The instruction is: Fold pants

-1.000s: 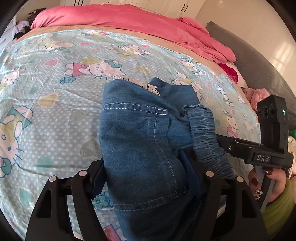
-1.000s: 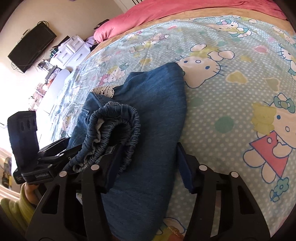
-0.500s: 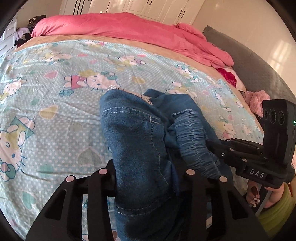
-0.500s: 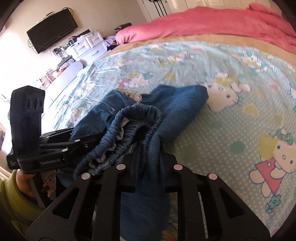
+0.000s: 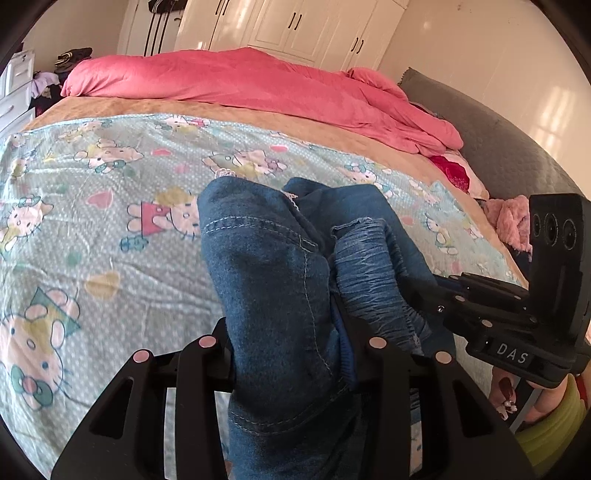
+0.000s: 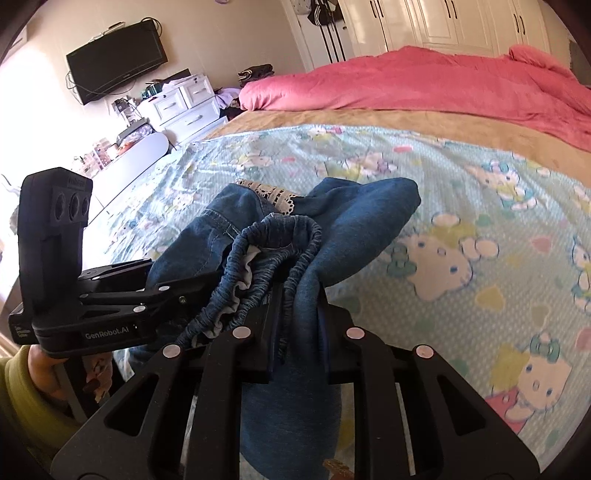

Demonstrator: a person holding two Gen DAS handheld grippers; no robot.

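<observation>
Blue denim pants [image 5: 280, 266] with an elastic waistband [image 6: 269, 254] and white lace trim [image 6: 273, 192] hang bunched between both grippers above the Hello Kitty sheet [image 5: 92, 221]. My left gripper [image 5: 291, 354] is shut on the denim near the pocket seam. My right gripper [image 6: 299, 332] is shut on the waistband end of the pants [image 6: 351, 229]. The right gripper also shows at the right of the left wrist view [image 5: 443, 306]; the left gripper shows at the left of the right wrist view [image 6: 173, 288]. Both hold the cloth side by side, lifted off the bed.
A pink duvet [image 5: 258, 85] lies along the bed's far side. A grey headboard [image 5: 498, 133] is on the right. White drawers [image 6: 184, 107], a wall TV [image 6: 114, 59] and white wardrobes [image 6: 443, 22] stand beyond the bed.
Both grippers closed on the pants and lifted them off the sheet. The cameras tilted up, so more of the room shows.
</observation>
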